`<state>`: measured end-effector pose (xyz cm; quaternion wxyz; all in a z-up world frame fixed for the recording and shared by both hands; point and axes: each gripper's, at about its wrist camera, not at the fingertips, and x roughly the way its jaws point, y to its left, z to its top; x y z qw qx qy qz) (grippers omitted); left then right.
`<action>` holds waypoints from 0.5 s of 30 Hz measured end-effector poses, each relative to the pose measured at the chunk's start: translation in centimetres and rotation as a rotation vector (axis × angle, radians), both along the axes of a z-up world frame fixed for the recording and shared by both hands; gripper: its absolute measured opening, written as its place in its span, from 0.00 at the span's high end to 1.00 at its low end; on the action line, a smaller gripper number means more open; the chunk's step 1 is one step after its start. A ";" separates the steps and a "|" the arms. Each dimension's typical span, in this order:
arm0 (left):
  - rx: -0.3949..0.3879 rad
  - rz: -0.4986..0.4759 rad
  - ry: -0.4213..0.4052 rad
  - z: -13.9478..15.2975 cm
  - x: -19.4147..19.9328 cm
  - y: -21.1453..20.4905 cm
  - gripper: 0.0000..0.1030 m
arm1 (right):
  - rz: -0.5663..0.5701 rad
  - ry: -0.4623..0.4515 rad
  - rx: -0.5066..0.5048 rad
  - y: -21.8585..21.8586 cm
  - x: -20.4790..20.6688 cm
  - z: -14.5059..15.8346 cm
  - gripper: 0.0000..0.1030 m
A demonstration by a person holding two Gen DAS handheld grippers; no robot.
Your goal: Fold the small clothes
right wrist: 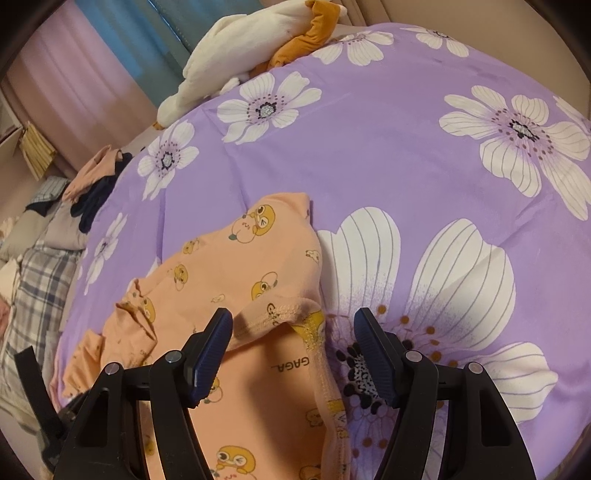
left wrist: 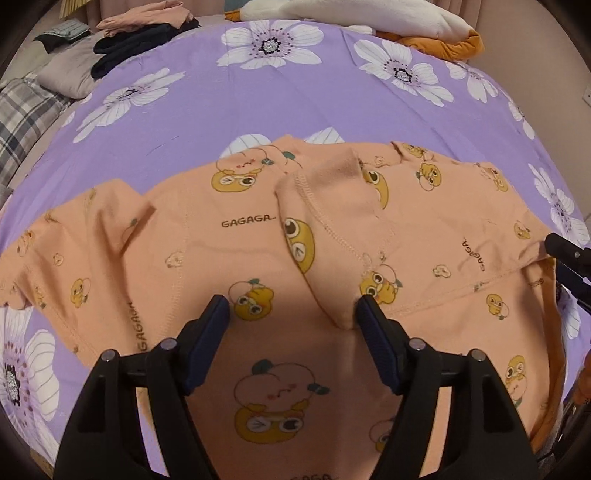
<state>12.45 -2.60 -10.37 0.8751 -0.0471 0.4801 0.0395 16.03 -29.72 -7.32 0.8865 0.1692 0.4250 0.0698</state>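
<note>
Garment: peach pyjama top (left wrist: pixel 229 236) with duck prints and "GAGAGA" lettering, lying spread across the purple flowered bed cover (left wrist: pixel 229 107), nearest the camera.
Fold so far: one flap (left wrist: pixel 332 206) is turned over the body near the middle, its stitched hem showing; the rest lies open and a bit rumpled. I'd call this an early stage, with one partial fold at most.
Left gripper (left wrist: pixel 291 310): spread wide, hovering low over the top's middle, holding nothing; its right finger sits just beside the tip of the turned flap.
Right gripper (right wrist: pixel 293 325): also spread and empty, poised over the garment's right edge, where a hemmed corner (right wrist: pixel 280 314) curls up between the fingers.
Still to do: by my reading, take that corner, bring the sides in, then fold lengthwise into a neat packet.
Elsewhere: a stack of clothes (left wrist: pixel 144 33), peach over dark, sits at the far left of the bed; a plush toy (right wrist: pixel 258 48) lies at the far end.
</note>
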 end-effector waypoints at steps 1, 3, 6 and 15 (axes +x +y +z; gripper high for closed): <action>0.030 0.013 -0.013 0.0 0.4 0.1 0.28 | 0.000 0.001 -0.003 0.0 0.0 0.0 0.33; 0.072 0.044 -0.026 -0.1 1.0 0.5 0.28 | -0.001 0.000 -0.008 0.0 0.0 0.1 0.33; -0.022 0.094 -0.029 0.2 1.4 2.5 0.28 | -0.003 -0.005 -0.016 0.1 -0.2 0.3 0.33; -0.135 0.208 -0.044 0.4 -0.6 7.1 0.30 | -0.015 -0.019 -0.029 -0.4 -0.4 0.4 0.33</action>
